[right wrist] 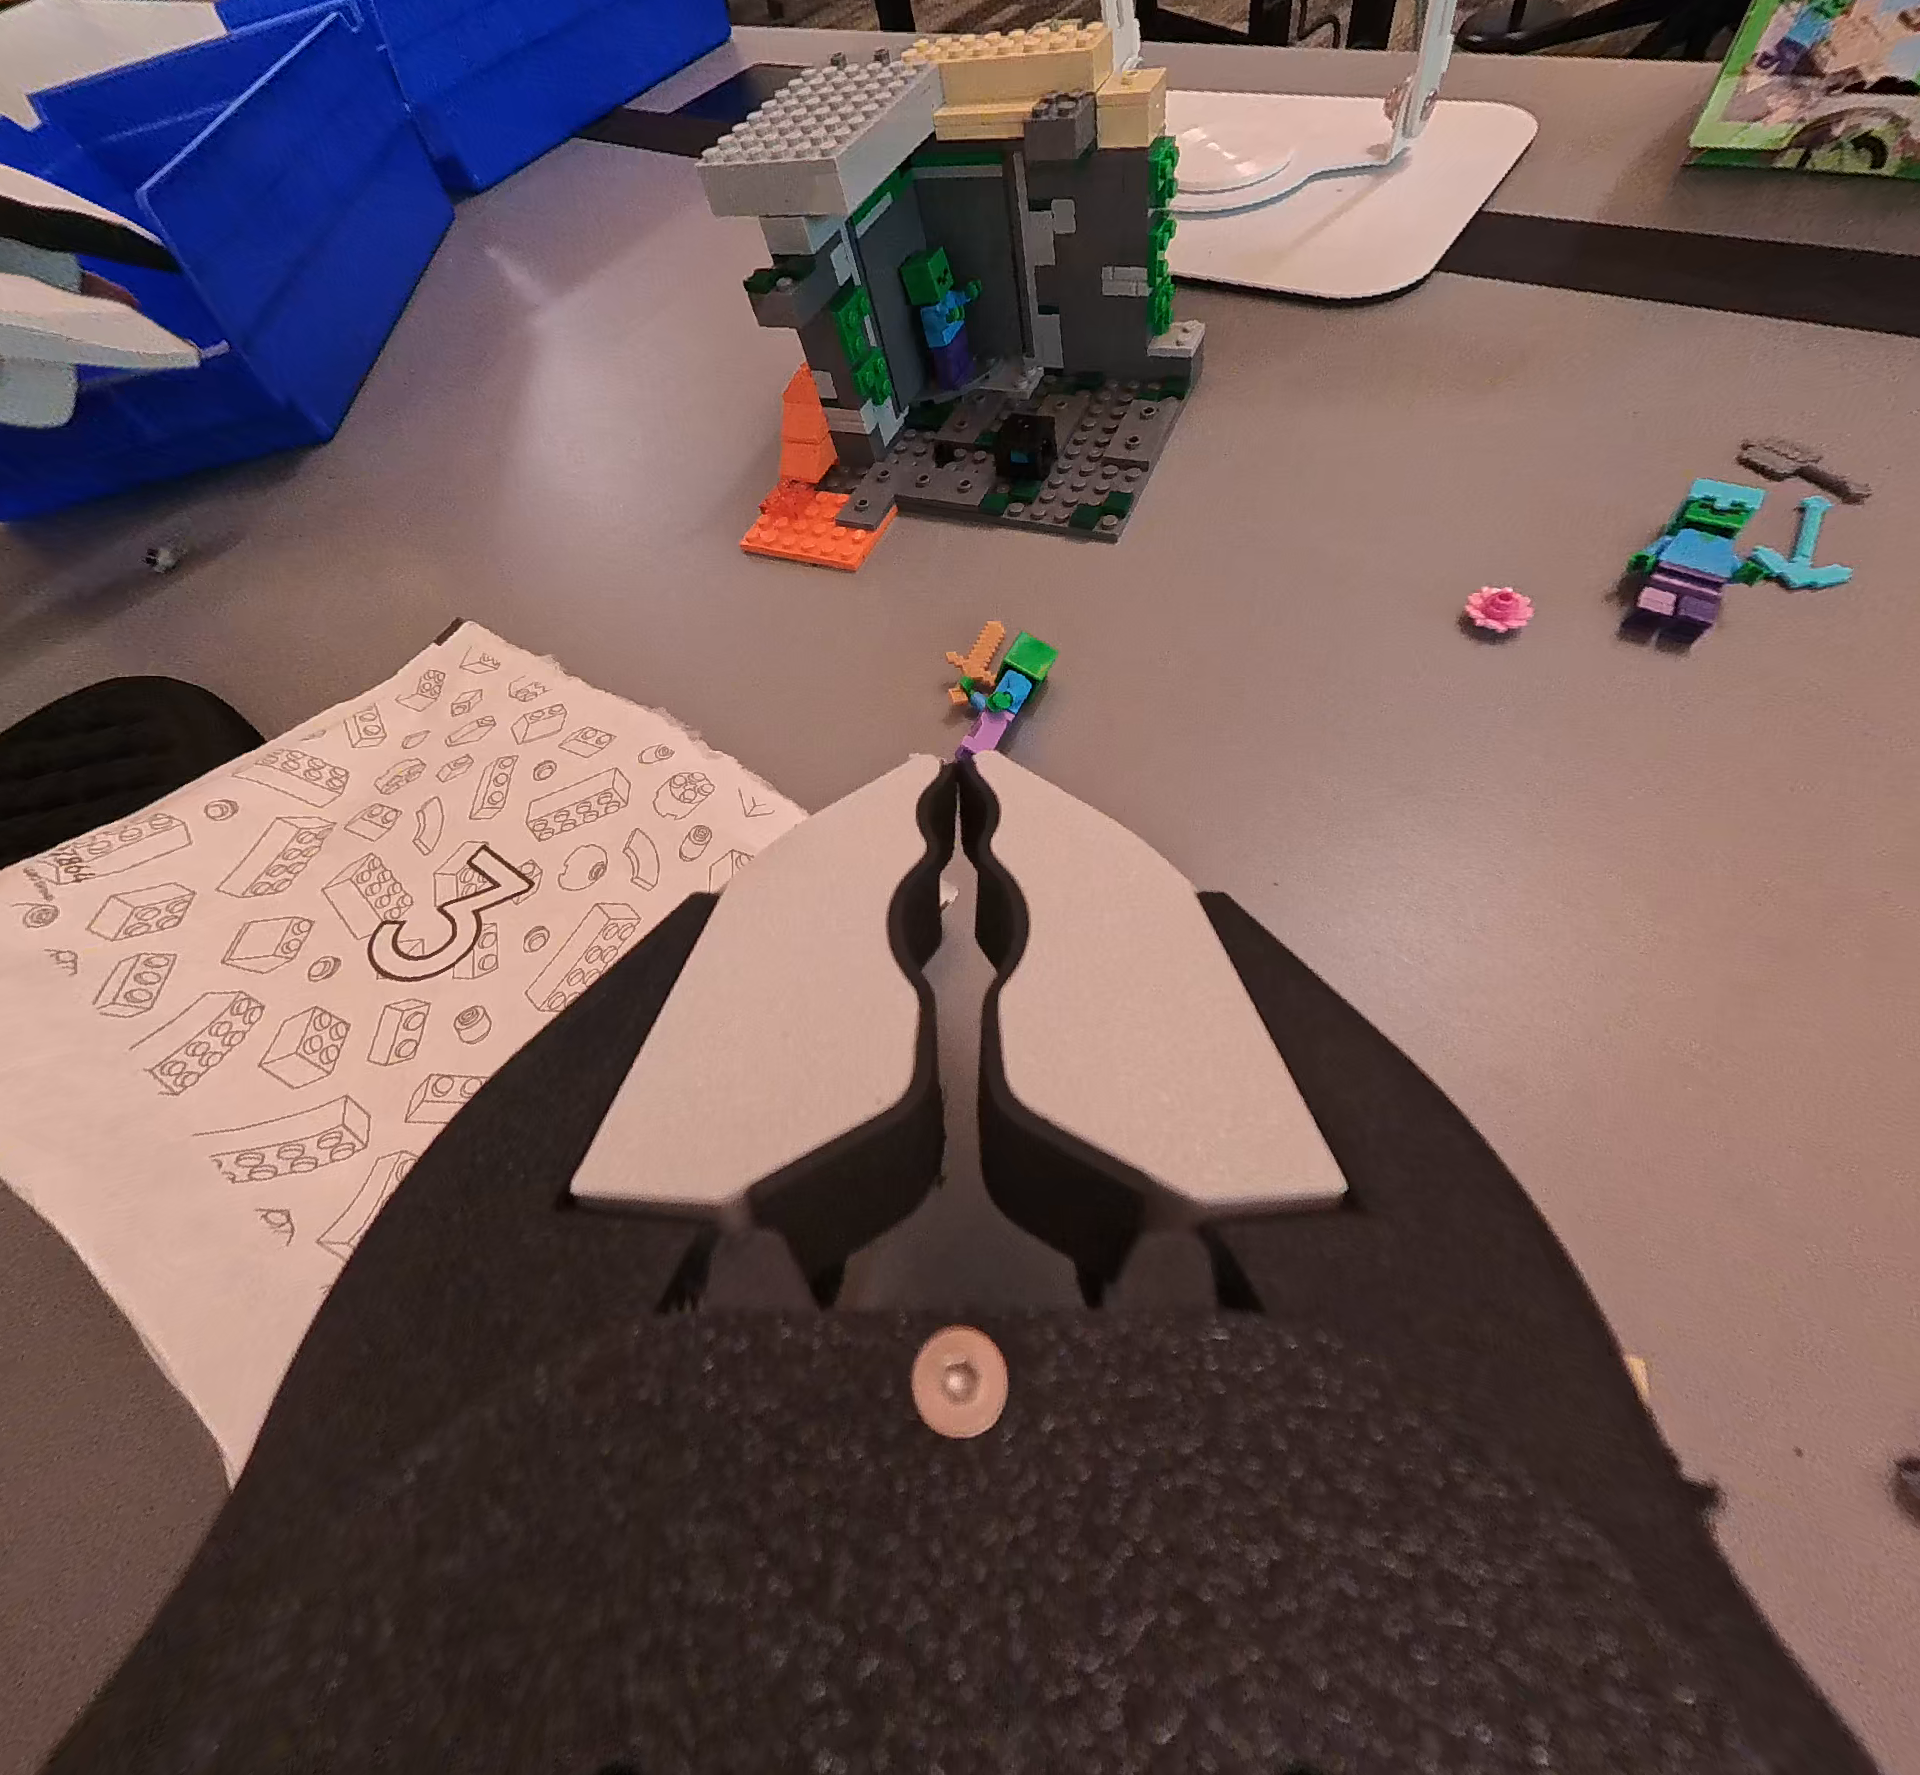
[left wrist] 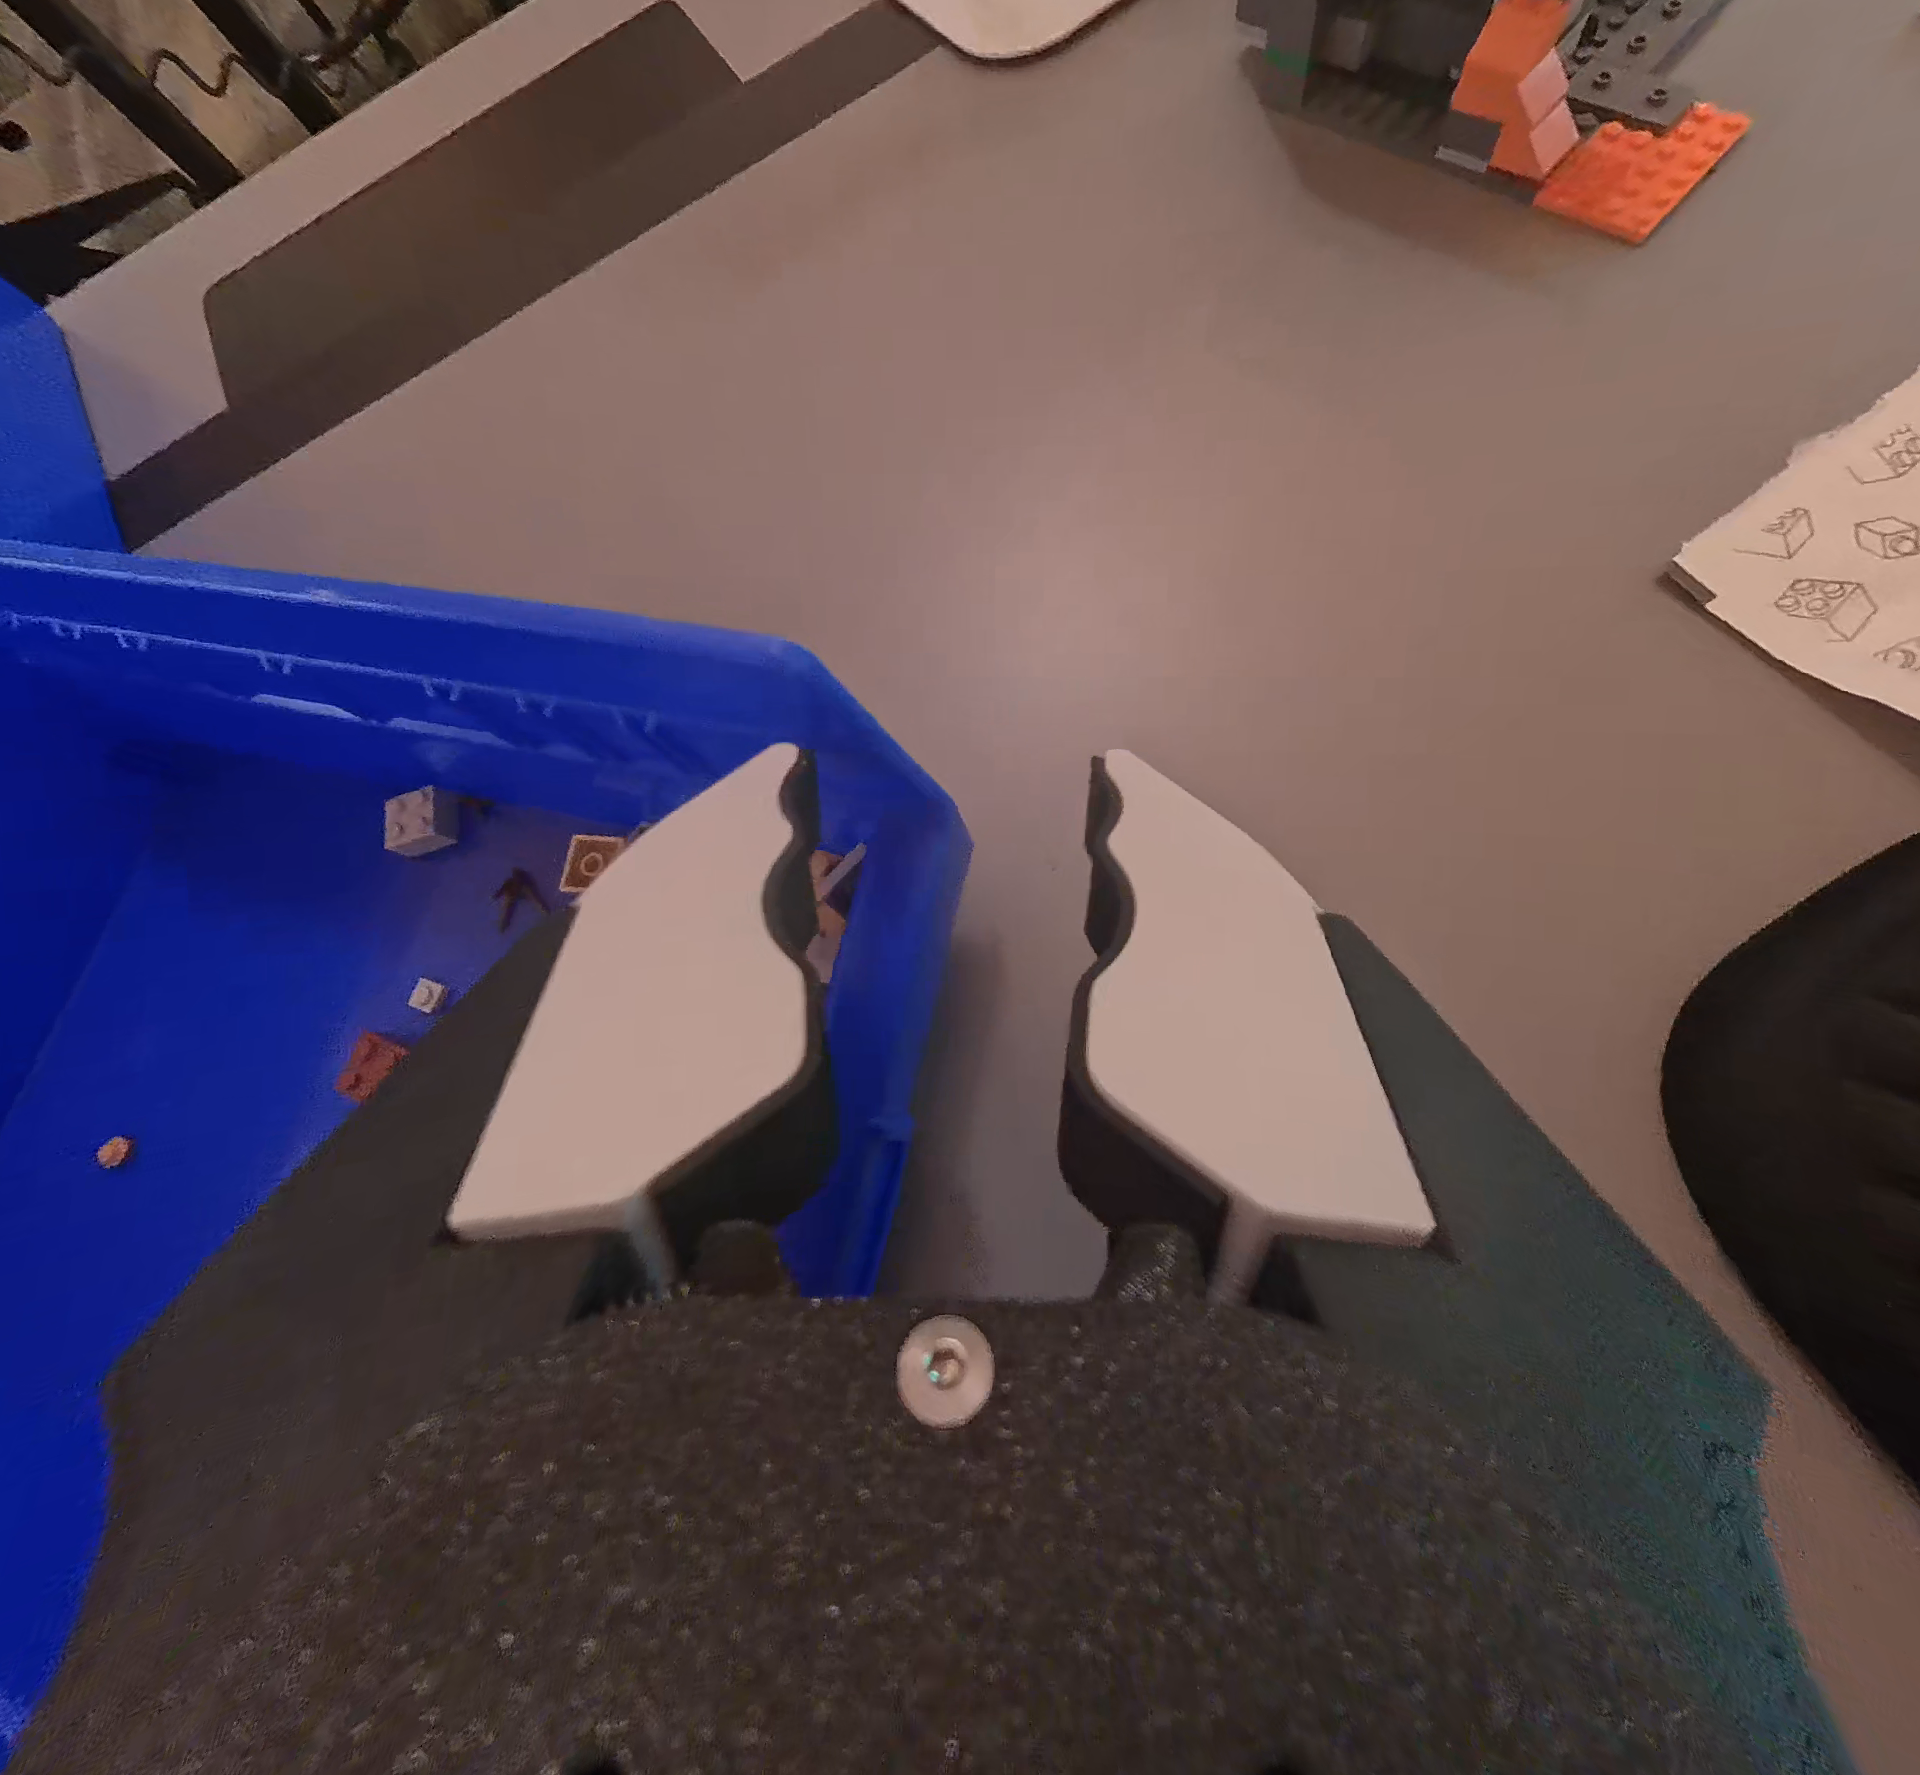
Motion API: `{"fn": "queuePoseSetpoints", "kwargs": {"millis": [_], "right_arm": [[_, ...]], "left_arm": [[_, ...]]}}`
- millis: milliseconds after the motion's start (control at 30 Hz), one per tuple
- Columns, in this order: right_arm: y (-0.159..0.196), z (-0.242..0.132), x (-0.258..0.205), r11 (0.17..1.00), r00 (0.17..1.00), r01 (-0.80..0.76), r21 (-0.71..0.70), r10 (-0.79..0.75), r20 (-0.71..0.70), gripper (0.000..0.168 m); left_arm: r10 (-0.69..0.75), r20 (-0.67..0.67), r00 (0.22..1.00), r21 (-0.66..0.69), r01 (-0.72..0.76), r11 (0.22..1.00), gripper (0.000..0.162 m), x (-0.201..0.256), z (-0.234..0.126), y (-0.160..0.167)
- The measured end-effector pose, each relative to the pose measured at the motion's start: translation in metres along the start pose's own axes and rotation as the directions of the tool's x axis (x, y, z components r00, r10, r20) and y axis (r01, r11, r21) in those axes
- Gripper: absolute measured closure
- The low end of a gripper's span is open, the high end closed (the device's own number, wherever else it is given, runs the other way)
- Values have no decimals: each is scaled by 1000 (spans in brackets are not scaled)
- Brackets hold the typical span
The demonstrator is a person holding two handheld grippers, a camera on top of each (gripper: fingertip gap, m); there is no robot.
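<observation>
My left gripper (left wrist: pixel 945 769) is open and empty. It hangs over the near right corner of a blue bin (left wrist: pixel 520 613): the left finger is over the inside, the right finger over the grey table. Several small loose bricks (left wrist: pixel 421 821) lie on the bin floor. My right gripper (right wrist: pixel 958 769) is shut, its tips on the purple legs of a small green-headed figure (right wrist: pixel 1008 686) with an orange sword. A grey, green and orange brick building (right wrist: pixel 966 302) stands beyond it and also shows in the left wrist view (left wrist: pixel 1507 63).
A printed paper sheet (right wrist: pixel 312 894) lies left of the right gripper. A second figure (right wrist: pixel 1694 562), a pink flower piece (right wrist: pixel 1498 608) and a white stand base (right wrist: pixel 1351 187) lie on the table. Blue bins (right wrist: pixel 416 63) stand at the back left, a green box (right wrist: pixel 1829 63) at the back right. The grippers' ends are close to 40 centimetres from one another. To reach the pink flower piece (right wrist: pixel 1498 608) in a straight line is about 15 centimetres for my right fingers, about 45 centimetres for my left.
</observation>
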State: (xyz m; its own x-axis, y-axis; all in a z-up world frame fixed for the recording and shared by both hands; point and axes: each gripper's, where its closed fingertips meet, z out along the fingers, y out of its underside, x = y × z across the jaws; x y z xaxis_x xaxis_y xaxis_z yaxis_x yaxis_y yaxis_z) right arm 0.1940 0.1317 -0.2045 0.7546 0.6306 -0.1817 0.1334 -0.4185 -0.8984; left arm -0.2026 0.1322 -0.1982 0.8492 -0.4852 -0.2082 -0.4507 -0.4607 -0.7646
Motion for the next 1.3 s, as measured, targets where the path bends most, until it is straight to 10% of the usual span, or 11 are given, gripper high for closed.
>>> {"fn": "queuePoseSetpoints", "kwargs": {"millis": [333,733,1300], "right_arm": [[0,-2,-1,1000,1000,-6,6,6,11,168],[3,0,-2,1000,1000,-8,-5,8,13,168],[1,-3,0,1000,1000,-19,10,19,13,168]], "left_arm": [[104,-196,975,-301,-160,940,132,39,-27,65],[68,-280,958,-349,-168,922,152,52,-19,87],[55,102,993,-203,-33,979,130,-53,-26,40]]}}
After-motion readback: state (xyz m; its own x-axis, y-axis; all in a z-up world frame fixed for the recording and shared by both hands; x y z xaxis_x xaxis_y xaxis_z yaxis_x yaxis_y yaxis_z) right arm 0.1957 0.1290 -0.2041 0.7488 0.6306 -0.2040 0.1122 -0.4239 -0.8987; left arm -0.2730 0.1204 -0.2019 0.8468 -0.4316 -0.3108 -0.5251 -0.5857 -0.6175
